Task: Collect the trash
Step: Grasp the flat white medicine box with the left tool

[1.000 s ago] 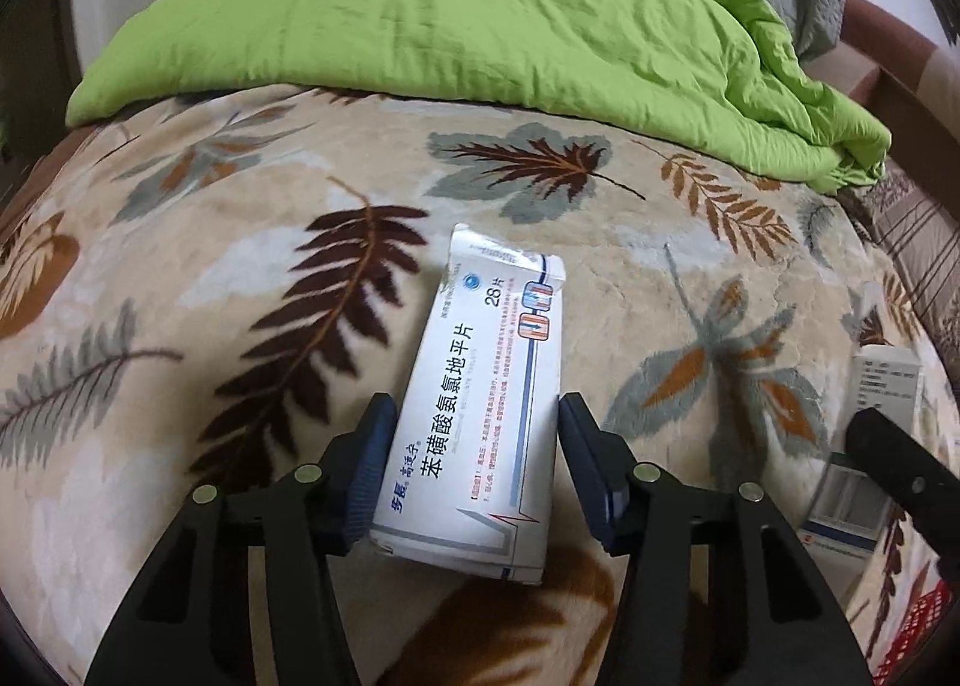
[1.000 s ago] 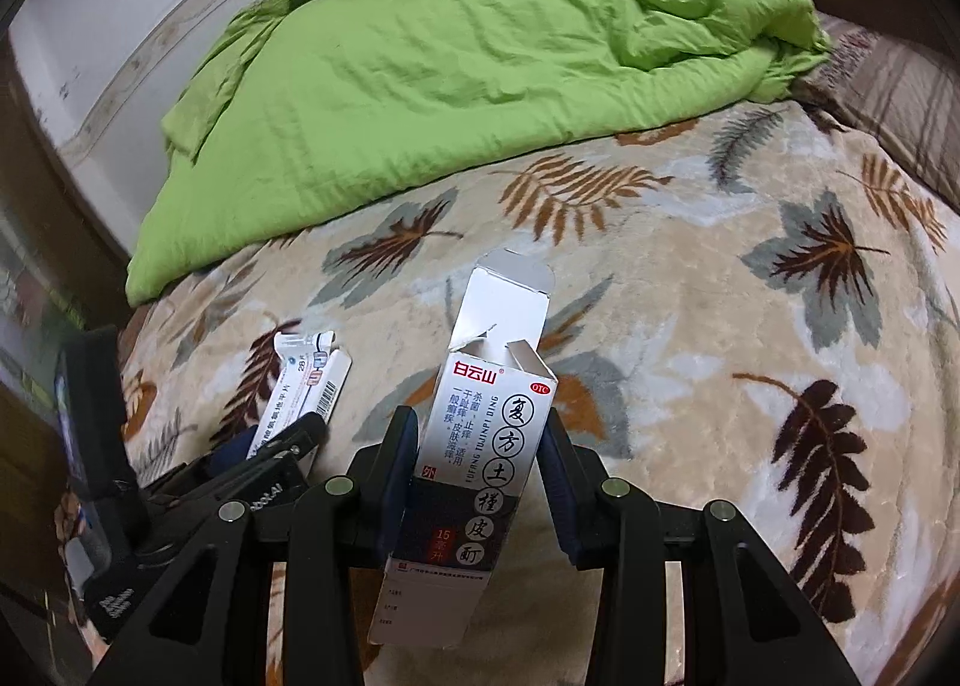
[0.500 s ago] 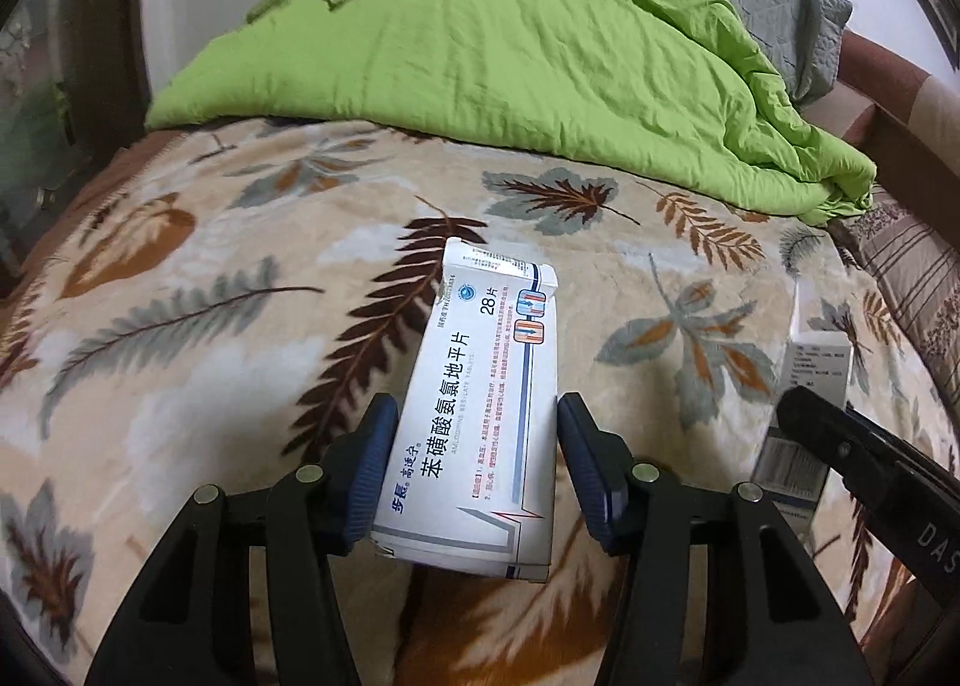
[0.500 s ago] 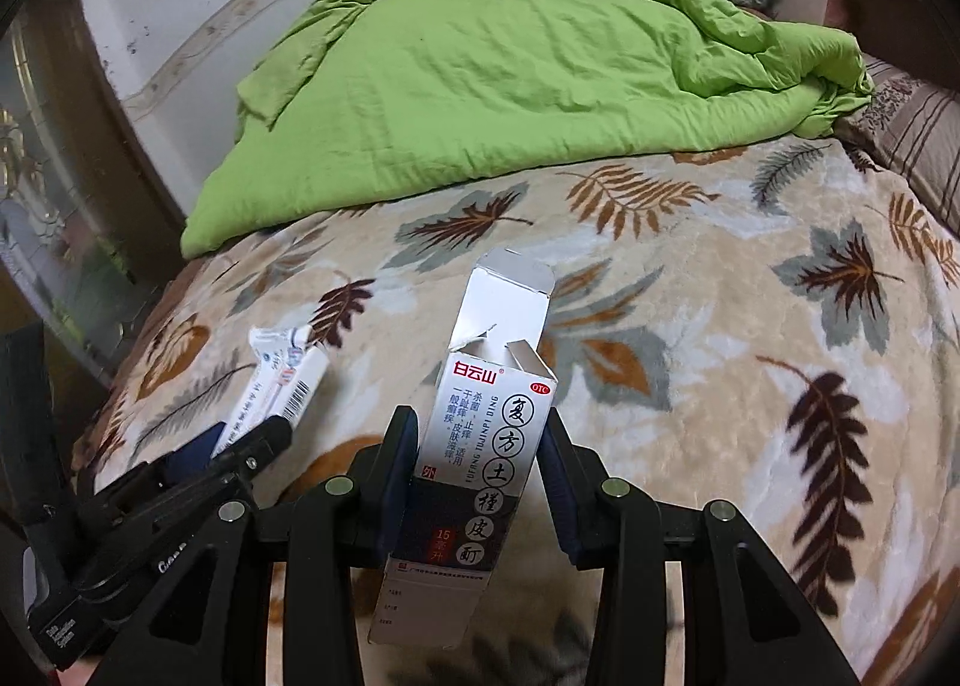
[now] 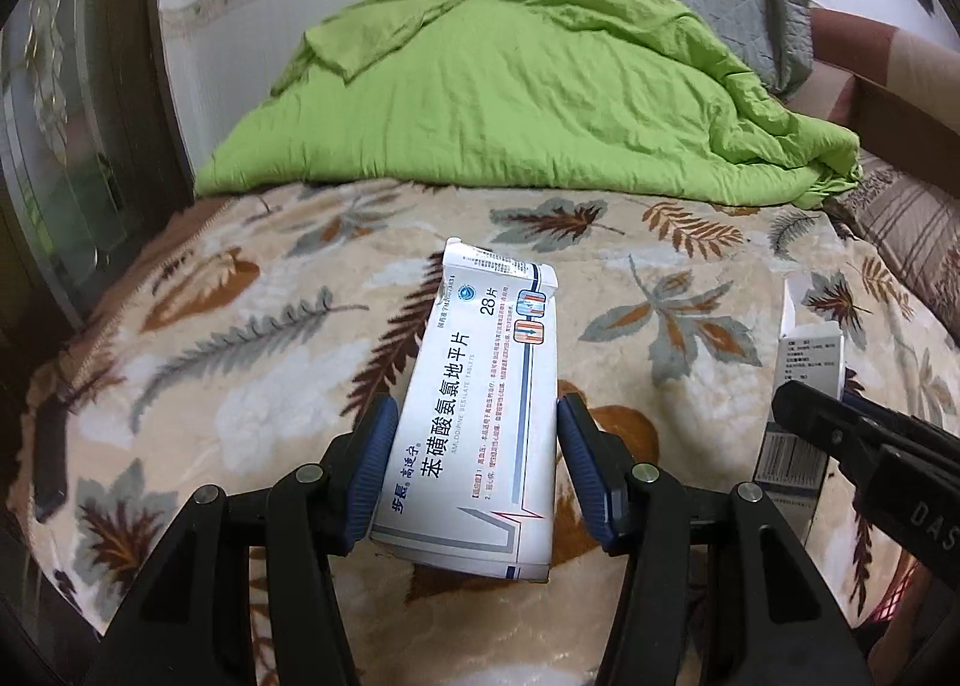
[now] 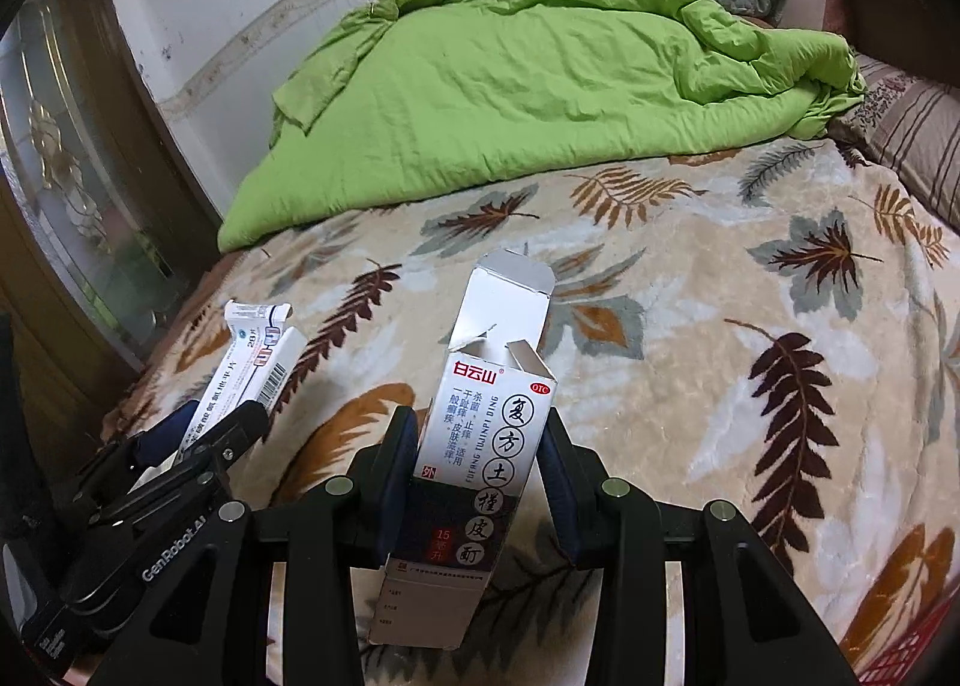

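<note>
Both boxes have lifted back from the green quilt [image 5: 528,104]. Left gripper [image 5: 477,461] pinches the tablet box [image 5: 480,422]; right gripper [image 6: 480,476] pinches the open-flapped tincture carton [image 6: 480,464], which may crumple and slip.

Soft, even indoor light, fairly bright; no hard shadows, no glare. Strong fisheye bend w/ black vignette at corners. Centre sharp, print readable; edges slightly soft, esp. the glass door [image 6: 66,194] at left.
</note>
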Motion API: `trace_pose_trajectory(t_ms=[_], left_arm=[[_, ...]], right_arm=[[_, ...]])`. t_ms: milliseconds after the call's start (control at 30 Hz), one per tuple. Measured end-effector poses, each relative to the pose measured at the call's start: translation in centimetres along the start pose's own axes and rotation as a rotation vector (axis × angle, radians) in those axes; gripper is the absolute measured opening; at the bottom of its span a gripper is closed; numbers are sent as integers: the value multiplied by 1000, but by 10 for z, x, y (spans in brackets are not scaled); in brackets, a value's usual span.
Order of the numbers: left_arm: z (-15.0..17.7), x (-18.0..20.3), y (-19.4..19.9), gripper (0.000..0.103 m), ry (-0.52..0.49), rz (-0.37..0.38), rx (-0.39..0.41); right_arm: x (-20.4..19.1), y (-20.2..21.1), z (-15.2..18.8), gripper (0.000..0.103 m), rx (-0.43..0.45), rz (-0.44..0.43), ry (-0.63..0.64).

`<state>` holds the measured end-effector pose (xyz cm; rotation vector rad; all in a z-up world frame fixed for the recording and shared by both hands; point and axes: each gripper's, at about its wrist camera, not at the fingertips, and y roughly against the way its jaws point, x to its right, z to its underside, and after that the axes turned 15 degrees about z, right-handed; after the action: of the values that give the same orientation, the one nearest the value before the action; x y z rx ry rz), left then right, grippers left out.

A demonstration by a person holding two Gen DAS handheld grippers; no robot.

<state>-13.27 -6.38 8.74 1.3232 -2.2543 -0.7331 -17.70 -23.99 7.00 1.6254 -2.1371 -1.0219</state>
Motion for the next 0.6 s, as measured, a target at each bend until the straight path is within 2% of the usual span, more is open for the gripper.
trace_pose_trajectory(t_ms=[200,600], left_arm=[[6,-1,10,54,-10,1,10],[6,-13,-9,54,55,40,31]], right_arm=[[-2,4,0,43,20,-8,4],[-11,-11,0,43,-8,22,22]])
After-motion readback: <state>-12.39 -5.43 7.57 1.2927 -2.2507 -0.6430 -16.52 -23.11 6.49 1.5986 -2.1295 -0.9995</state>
